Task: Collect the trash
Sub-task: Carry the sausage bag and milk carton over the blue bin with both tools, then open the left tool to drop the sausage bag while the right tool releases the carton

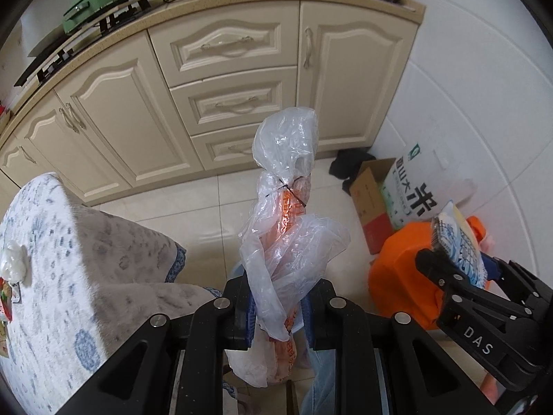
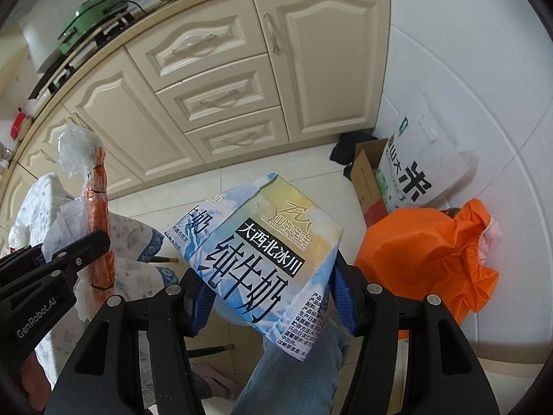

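My left gripper (image 1: 276, 314) is shut on a crumpled clear plastic bag (image 1: 287, 207) with an orange wrapper inside, held upright above the floor; it also shows at the left of the right wrist view (image 2: 93, 207). My right gripper (image 2: 269, 294) is shut on a blue and white milk carton (image 2: 259, 259), which also shows at the right of the left wrist view (image 1: 459, 242). An orange trash bag (image 2: 425, 259) stands open on the floor to the right, below both grippers; it also shows in the left wrist view (image 1: 401, 276).
A table with a blue-patterned cloth (image 1: 69, 259) is at the left. Cream kitchen cabinets (image 1: 224, 69) run along the back. A cardboard box (image 1: 369, 204) and a white rice sack (image 1: 421, 186) stand by the wall, behind the trash bag. A person's jeans-clad leg (image 2: 293, 363) is below.
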